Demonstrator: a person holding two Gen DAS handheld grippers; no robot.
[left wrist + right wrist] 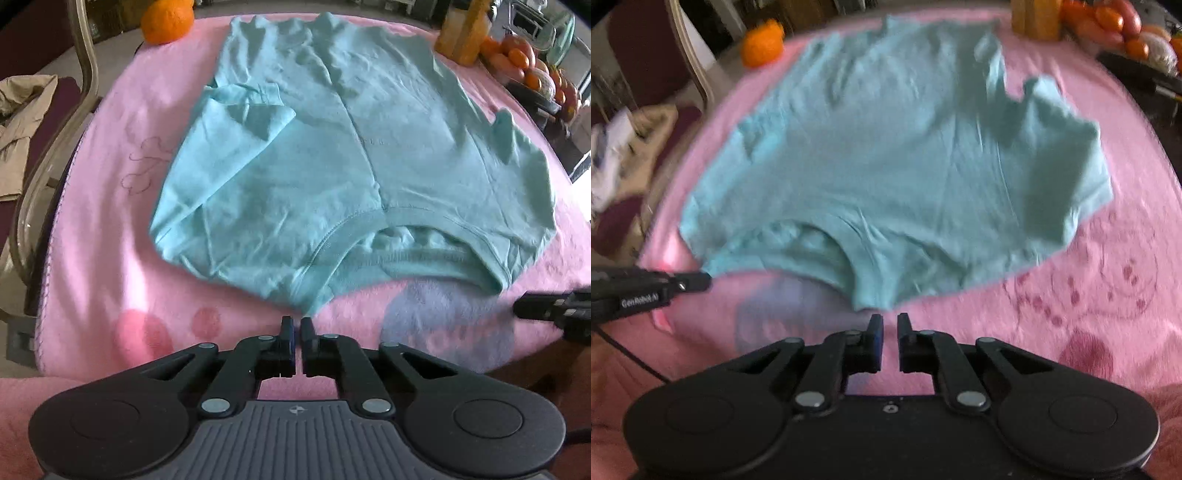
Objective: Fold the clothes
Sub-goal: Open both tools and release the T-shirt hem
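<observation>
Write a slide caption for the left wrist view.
Left gripper, nearly shut, at the near edge of a light blue cotton T-shirt on a pink fleece blanket.

Pink blanket (pixel 110 229), chair (pixel 83 55), daylight

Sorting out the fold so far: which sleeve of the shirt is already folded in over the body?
The left sleeve, nearer the lone orange; the right sleeve lies spread outward.

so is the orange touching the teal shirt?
Apart. In the left wrist view the orange sits off the shirt's far-left corner, with a strip of pink blanket between them.
</observation>
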